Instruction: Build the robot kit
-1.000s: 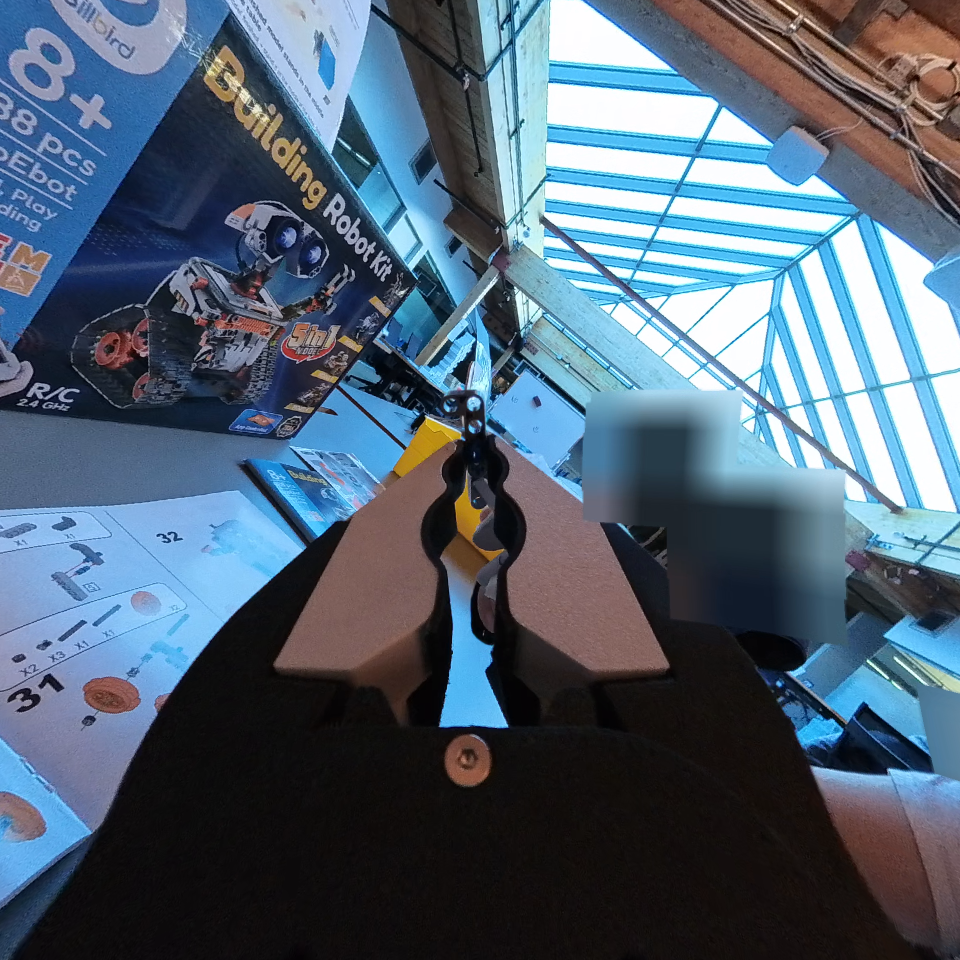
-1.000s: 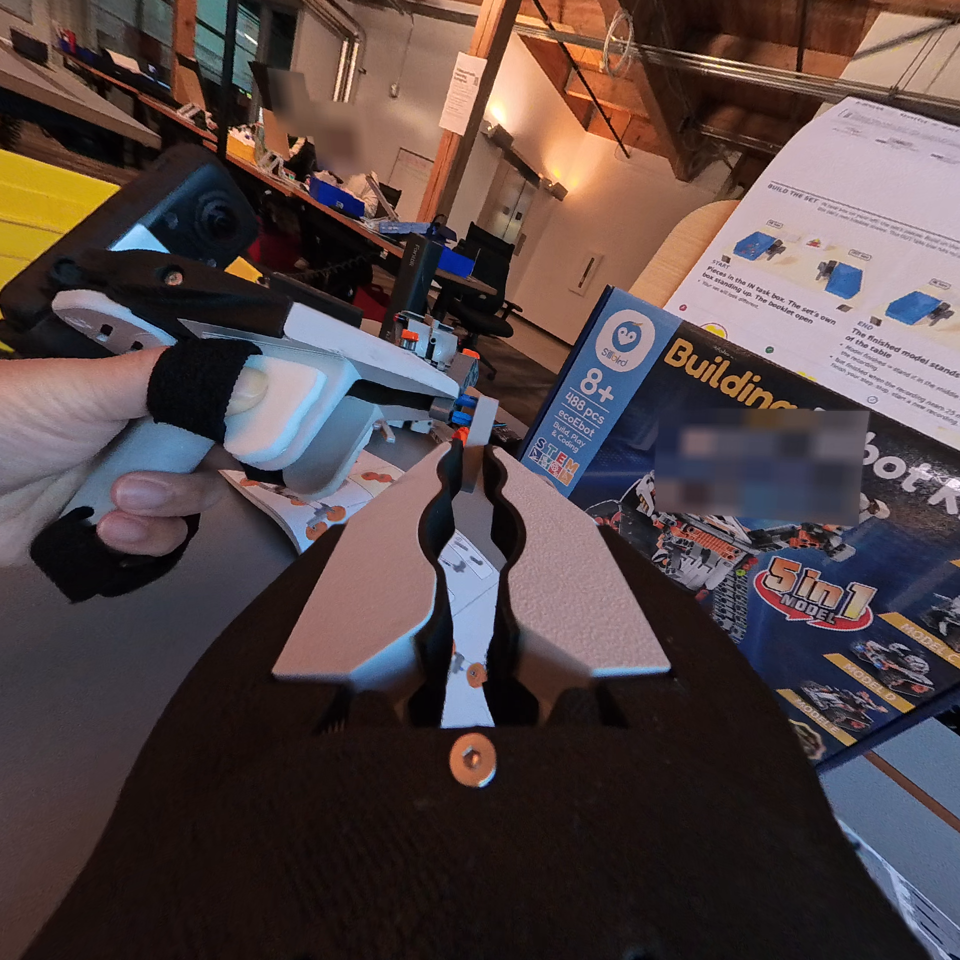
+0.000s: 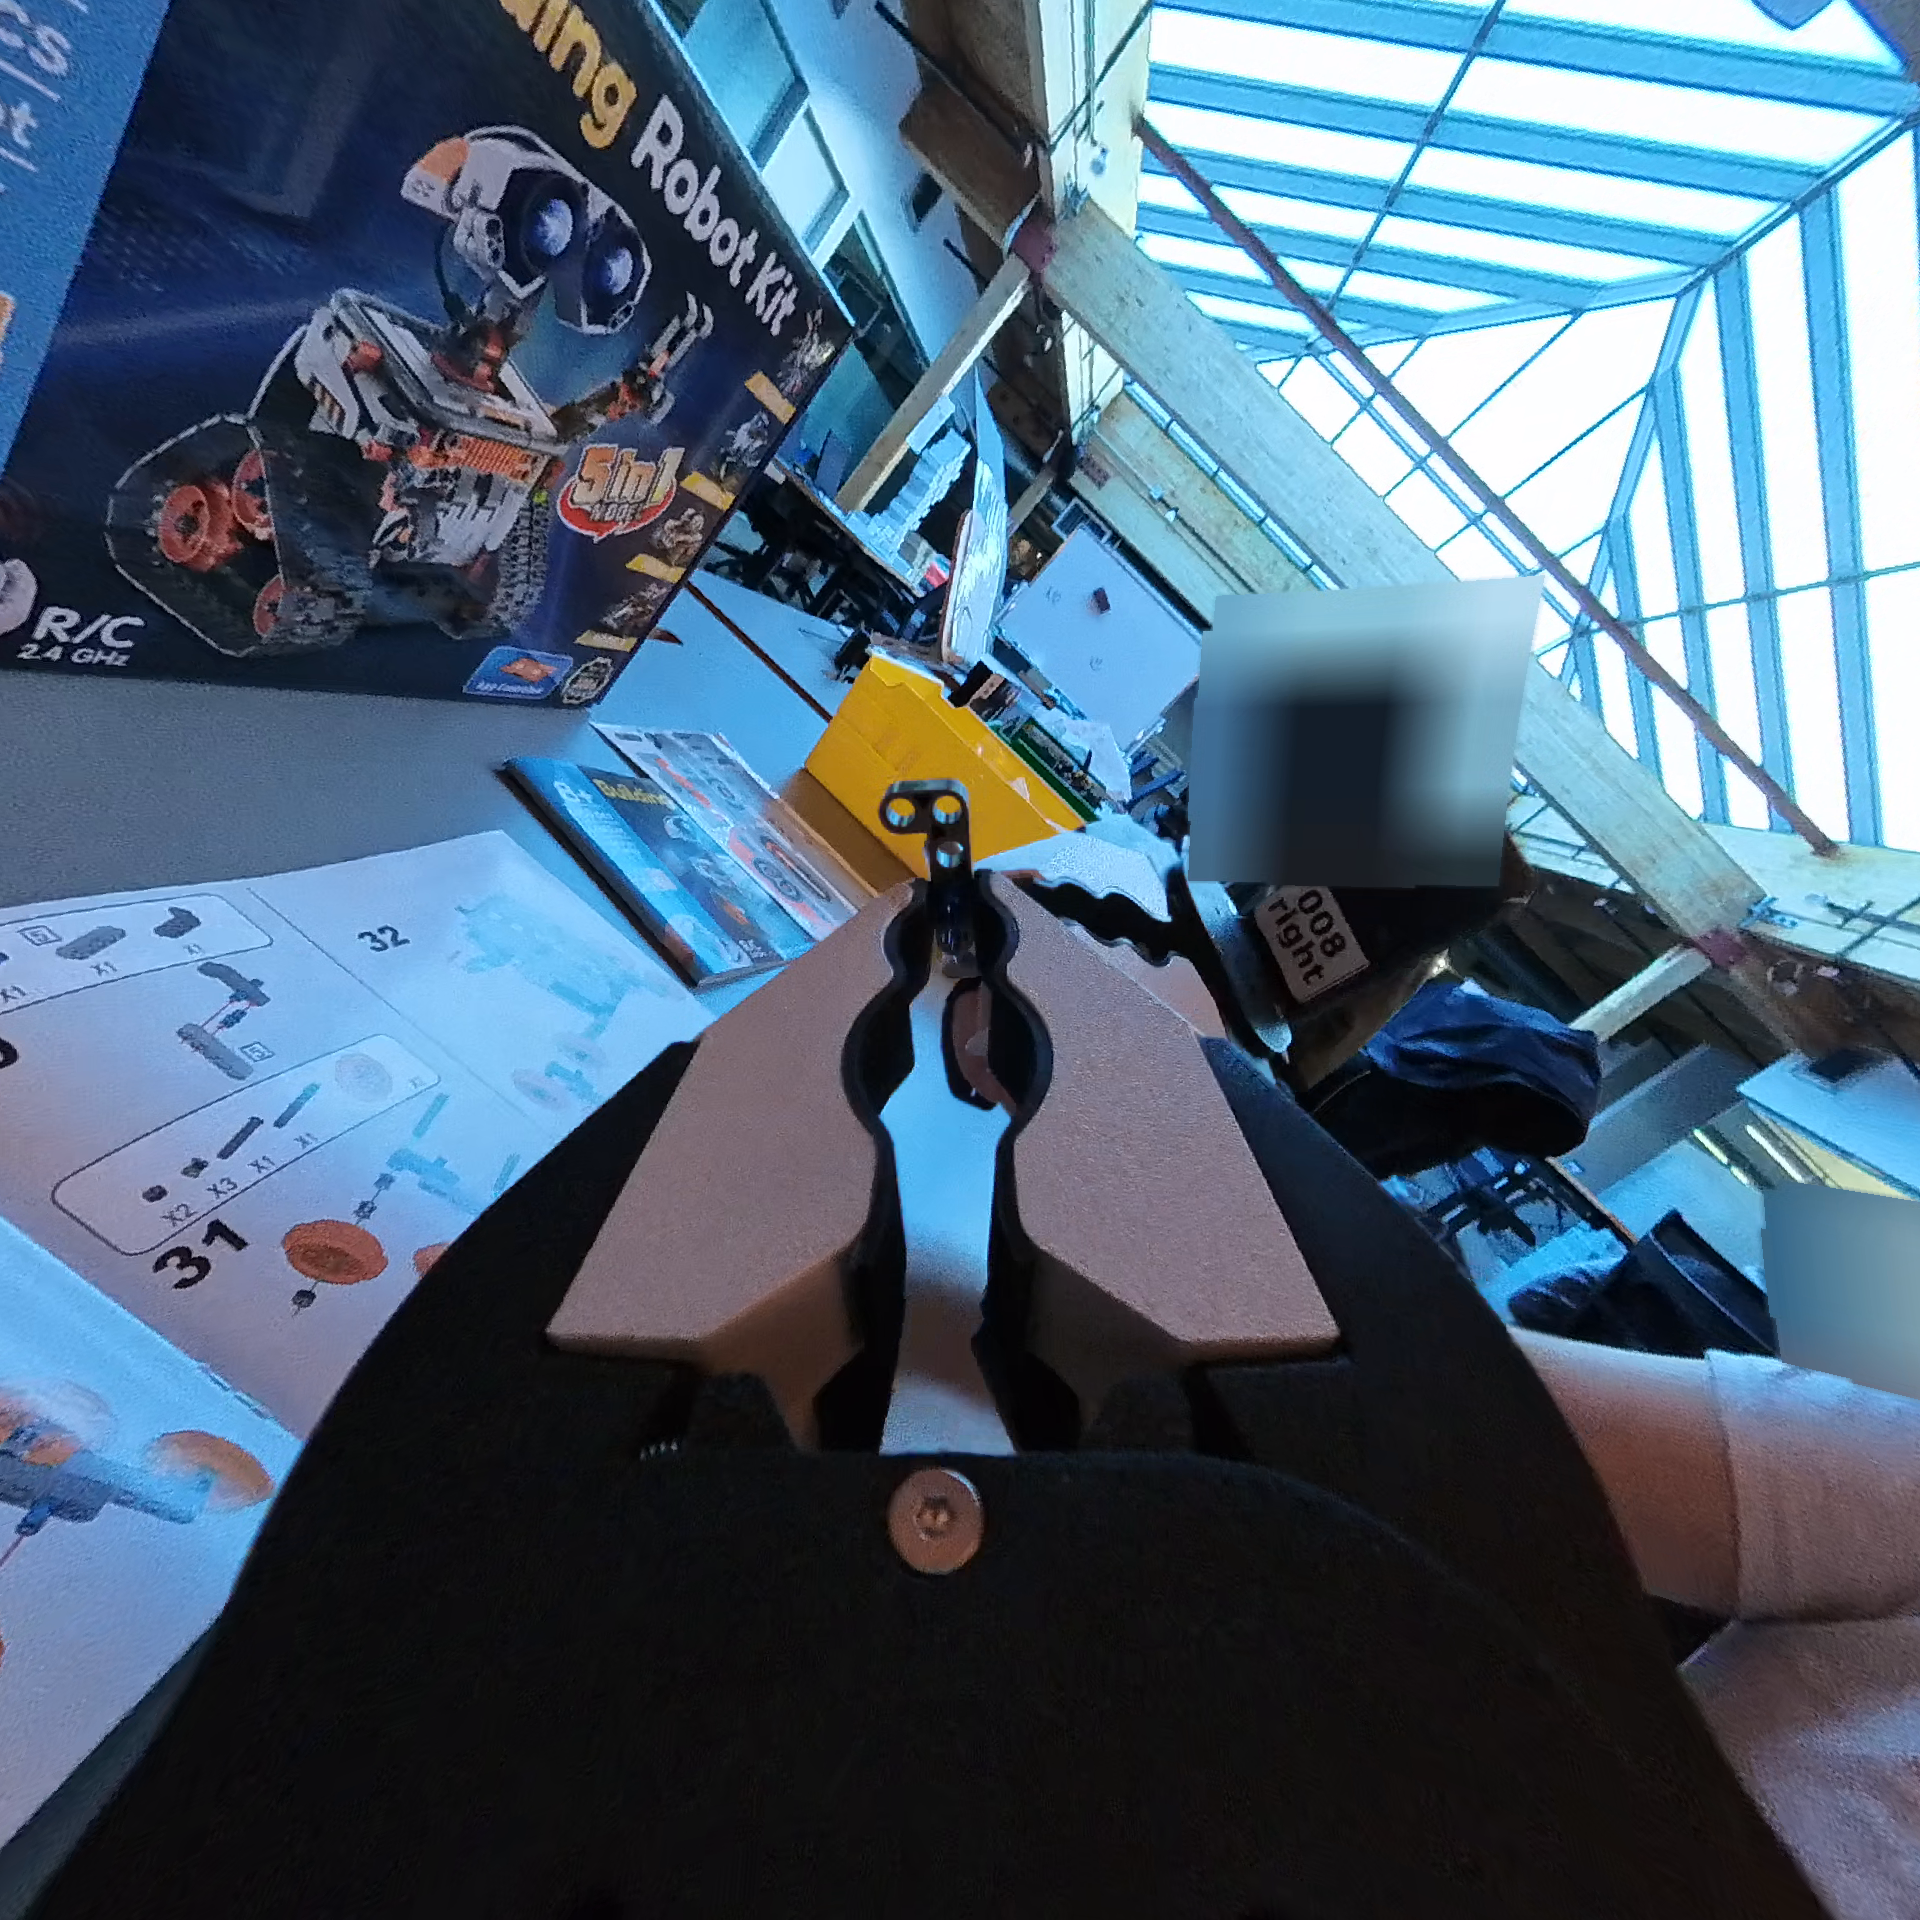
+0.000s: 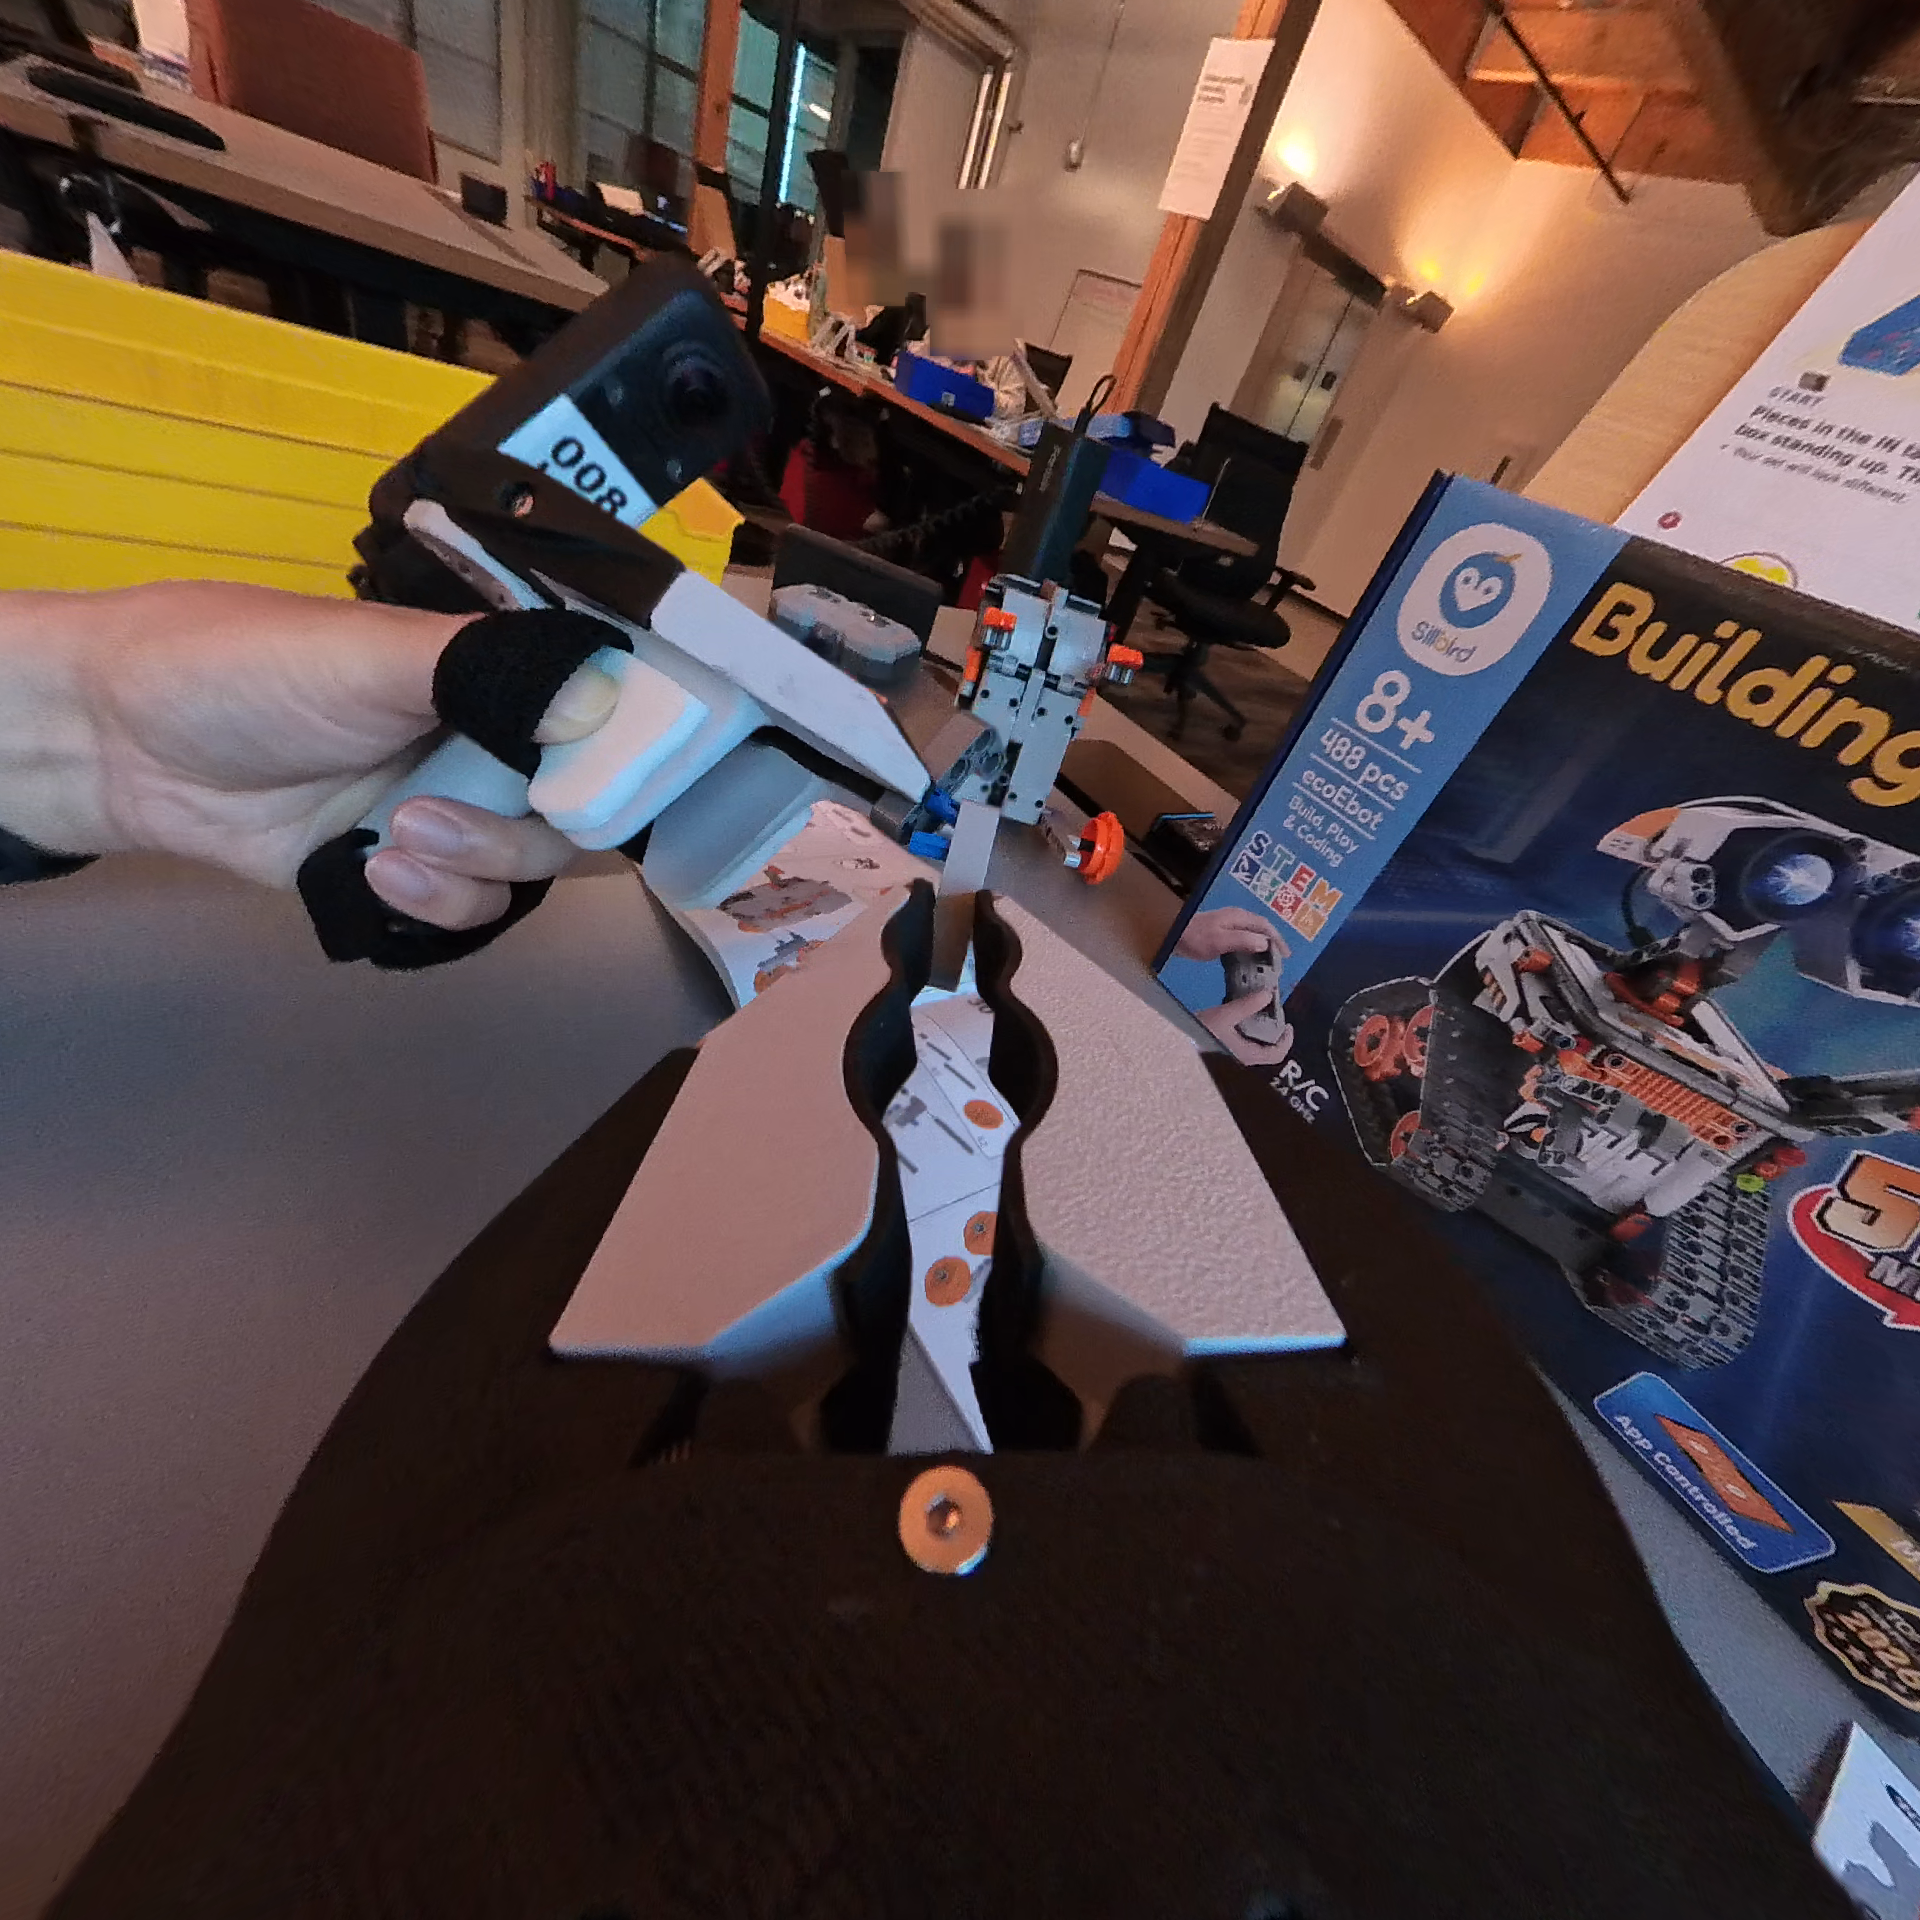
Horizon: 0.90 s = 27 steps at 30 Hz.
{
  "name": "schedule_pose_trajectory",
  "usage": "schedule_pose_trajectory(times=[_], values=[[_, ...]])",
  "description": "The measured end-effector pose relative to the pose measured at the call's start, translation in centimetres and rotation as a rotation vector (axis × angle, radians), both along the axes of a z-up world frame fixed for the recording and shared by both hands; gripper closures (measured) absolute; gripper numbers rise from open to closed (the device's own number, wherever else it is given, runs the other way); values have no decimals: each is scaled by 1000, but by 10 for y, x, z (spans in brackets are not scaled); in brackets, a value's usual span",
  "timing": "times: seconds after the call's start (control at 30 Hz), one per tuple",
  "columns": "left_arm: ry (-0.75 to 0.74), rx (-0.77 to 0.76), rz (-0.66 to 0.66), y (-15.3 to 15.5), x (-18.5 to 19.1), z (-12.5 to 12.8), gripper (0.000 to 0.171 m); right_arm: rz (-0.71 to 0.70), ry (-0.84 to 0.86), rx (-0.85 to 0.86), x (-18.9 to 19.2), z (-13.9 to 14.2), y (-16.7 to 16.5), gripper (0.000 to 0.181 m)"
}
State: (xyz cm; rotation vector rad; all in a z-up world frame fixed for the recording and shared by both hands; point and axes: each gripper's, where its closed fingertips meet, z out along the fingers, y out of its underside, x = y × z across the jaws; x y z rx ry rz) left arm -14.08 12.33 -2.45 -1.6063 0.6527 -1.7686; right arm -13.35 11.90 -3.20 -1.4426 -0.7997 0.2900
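Left gripper [image 3: 948, 902] clamped on a dark beam piece [image 3: 928, 826]. Right gripper [image 4: 951, 914] clamped on a grey beam [image 4: 963, 862], near the kit box [image 4: 1621, 997]

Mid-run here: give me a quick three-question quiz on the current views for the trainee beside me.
1. True or false: the left gripper is shut on a small dark beam with holes in it.
2. In the right wrist view, the kit box is: A) standing upright on the table, right of the gripper; B) lying flat under the gripper; C) inside a bin.
3. Fill in: the right gripper pinches a pale grey strip; the bin behind the hand is ___ in colour.

Key: 1 true; 2 A; 3 yellow.
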Motion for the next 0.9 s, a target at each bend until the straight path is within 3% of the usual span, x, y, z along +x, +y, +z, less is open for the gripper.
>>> schedule_pose_trajectory(times=[0.23, 0.9], values=[[35, -20, -36, -2, -1, -7, 167, 79, 16, -57, -1, -6, -3, 177], [52, -13, 36, 4, 0, -12, 167, -26, -88, 2, -2, -9, 3, 176]])
